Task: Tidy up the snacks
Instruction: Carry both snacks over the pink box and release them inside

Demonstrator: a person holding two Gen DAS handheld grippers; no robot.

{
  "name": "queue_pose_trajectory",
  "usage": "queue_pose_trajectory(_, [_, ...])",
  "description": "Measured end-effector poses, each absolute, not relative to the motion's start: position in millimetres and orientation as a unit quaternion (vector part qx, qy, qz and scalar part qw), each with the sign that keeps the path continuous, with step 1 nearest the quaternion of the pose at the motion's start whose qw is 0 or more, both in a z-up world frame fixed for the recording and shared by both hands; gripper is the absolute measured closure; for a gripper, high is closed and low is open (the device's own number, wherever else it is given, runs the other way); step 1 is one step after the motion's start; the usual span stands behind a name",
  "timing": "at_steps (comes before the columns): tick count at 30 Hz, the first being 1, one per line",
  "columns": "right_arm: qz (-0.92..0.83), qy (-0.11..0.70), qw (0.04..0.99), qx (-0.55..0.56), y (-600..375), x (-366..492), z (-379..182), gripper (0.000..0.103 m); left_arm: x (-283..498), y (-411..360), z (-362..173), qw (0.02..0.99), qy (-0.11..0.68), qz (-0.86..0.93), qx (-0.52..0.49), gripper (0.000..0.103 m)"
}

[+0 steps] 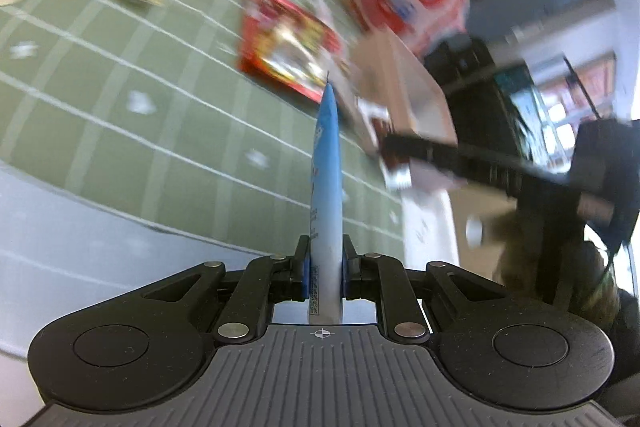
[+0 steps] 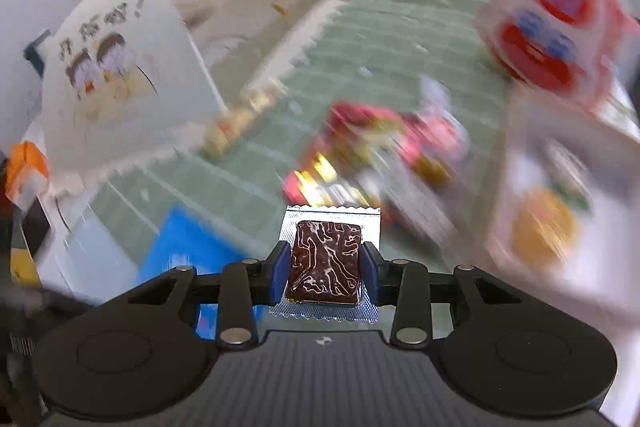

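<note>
Surface: green grid-lined cloth (image 1: 120, 75) covers the table; its near edge gives way to pale floor.
Left gripper (image 1: 325, 267): clamped on a thin blue packet (image 1: 327, 163), held edge-on above the cloth.
Right gripper (image 2: 325, 267): pads pressed on a clear-wrapped brown snack bar (image 2: 325, 259).
Beyond the bar: blurred red and gold snack packets (image 2: 360, 155) lie on the cloth; bare cloth between them and the white paper bag (image 2: 120, 67) at left.
Right of the packets: red-and-white pouch (image 2: 548, 27), blurred.

left tongs (image 1: 325, 269) clamped tight, right tongs (image 2: 325, 273) clamped wider, both angled downward.
</note>
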State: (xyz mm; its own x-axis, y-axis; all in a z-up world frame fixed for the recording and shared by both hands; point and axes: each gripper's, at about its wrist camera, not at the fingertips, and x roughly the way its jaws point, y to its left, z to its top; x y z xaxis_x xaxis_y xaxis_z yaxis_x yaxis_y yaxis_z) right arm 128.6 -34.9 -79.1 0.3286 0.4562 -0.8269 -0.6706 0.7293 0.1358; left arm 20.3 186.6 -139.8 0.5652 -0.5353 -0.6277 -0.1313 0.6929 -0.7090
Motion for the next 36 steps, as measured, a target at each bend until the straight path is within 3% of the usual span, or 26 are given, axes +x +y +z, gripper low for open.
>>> queue_pose_trajectory(8, [0.241,0.458,0.853,-0.067,-158,84,-66,0.066,53,103,-120,0.783,0.487,-0.226,-0.313,0.086])
queue_pose_trajectory(16, [0.174,0.368,0.913,-0.025,-230,63,-11,0.066,131,49,-27,0.833,0.385,-0.280,-0.283,0.086])
queue_pose_trajectory(20, [0.166,0.345,0.924,-0.019,-241,58,-2,0.066,182,26,-7,0.852,0.352,-0.252,-0.294,0.086])
queue_pose_trajectory(25, [0.167,0.348,0.923,-0.014,-249,56,-8,0.066,249,-6,-42,0.847,0.366,-0.211,-0.322,0.086])
queue_pose_trajectory(30, [0.158,0.350,0.923,-0.017,-256,55,-11,0.066,285,-22,-105,0.844,0.427,-0.161,-0.281,0.082])
queue_pose_trajectory(36, [0.150,0.360,0.921,-0.020,-265,68,-16,0.066,255,6,-105,0.874,0.374,-0.130,-0.282,0.082])
